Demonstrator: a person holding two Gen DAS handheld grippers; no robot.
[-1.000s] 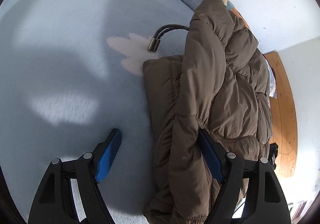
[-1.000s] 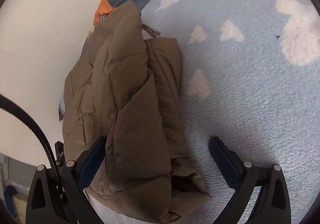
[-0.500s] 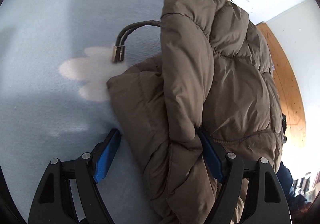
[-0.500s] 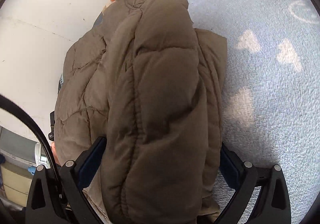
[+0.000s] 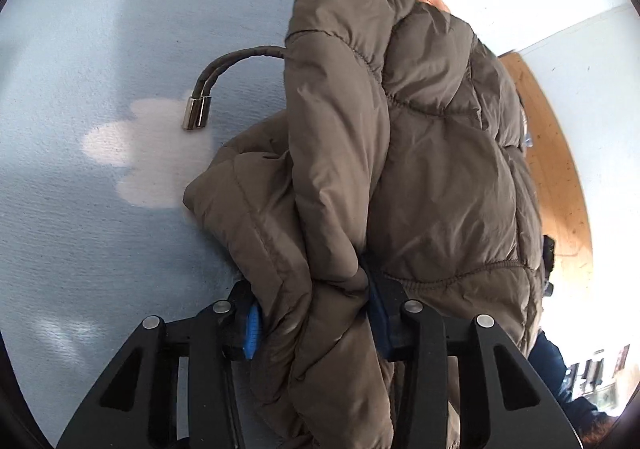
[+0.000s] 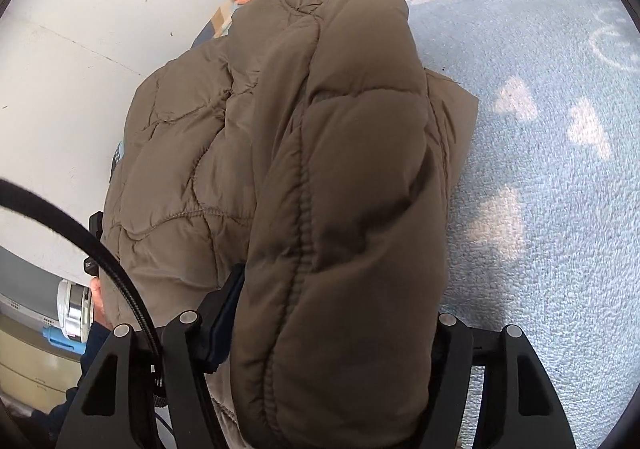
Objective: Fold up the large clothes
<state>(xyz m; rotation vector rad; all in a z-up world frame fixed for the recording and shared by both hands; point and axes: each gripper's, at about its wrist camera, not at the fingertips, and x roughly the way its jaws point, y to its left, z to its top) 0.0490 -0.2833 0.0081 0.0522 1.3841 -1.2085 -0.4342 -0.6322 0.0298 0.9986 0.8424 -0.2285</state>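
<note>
Jacket (image 5: 432, 177), brown and quilted, lies bunched on the pale blue blanket (image 5: 80, 209), its drawstring (image 5: 224, 77) trailing left. Left gripper (image 5: 312, 313) has just closed and clamps a fold; right gripper (image 6: 332, 337), also closing, squeezes a thick padded roll.

The left gripper (image 5: 312, 319), its jaws just closing, pinches a brown puffer jacket (image 5: 420, 169) on a blue blanket (image 5: 80, 209).
</note>
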